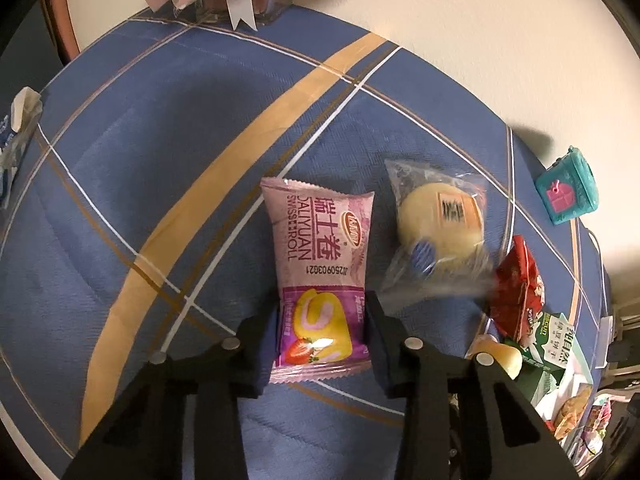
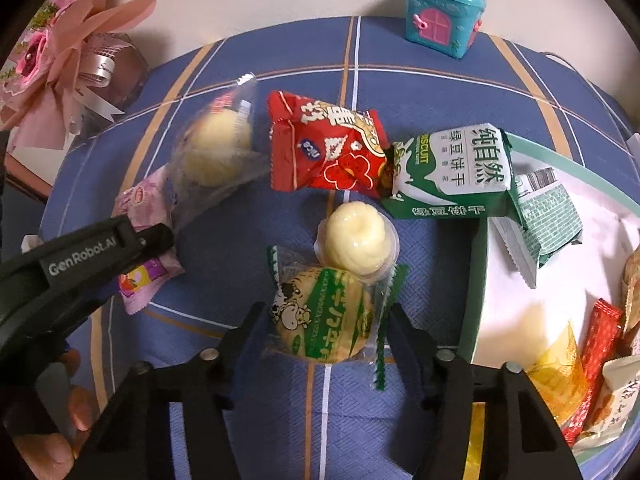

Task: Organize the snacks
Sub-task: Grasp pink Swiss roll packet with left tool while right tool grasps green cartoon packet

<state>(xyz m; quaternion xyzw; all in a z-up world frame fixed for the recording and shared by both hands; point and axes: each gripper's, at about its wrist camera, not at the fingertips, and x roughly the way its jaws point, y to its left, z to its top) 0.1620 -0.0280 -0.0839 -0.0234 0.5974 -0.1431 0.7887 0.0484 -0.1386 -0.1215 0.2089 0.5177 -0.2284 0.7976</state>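
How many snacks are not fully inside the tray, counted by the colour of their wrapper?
Pink: 1, the Swiss roll pack
Red: 1, the red pack
Green: 2, the biscuit pack and the cow pack
Clear: 2, the wrapped bun and the pudding cup
Total: 6

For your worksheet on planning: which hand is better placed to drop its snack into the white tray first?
Right. The right gripper brackets the green cow-print wafer packet right beside the green-rimmed white tray. The left gripper, clamped on the pink Swiss roll packet, sits further away.
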